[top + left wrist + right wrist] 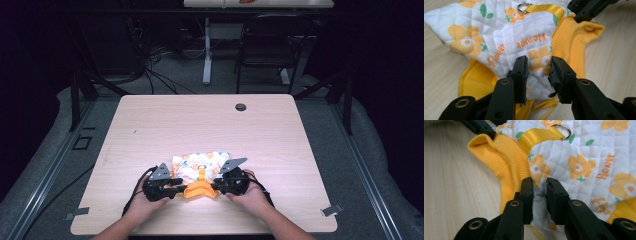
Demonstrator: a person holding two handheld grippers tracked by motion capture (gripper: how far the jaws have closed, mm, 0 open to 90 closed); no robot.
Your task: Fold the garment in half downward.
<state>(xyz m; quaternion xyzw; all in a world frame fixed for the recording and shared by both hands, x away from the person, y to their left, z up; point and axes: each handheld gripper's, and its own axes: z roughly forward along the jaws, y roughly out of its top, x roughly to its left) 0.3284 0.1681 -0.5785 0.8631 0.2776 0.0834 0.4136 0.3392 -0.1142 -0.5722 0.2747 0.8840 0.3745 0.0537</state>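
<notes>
Wooden table (150,125), quilted flower garment (200,165) at its near edge.
My left gripper (539,67) and right gripper (539,188) each pinch its white fabric beside the yellow collar (506,162).

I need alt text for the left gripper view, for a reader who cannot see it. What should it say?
The left gripper has its two black jaws on either side of a fold of a white quilted garment with orange flowers and yellow ribbed trim, lying on a wooden table. A metal ring on a yellow strap sits near the top.
</notes>
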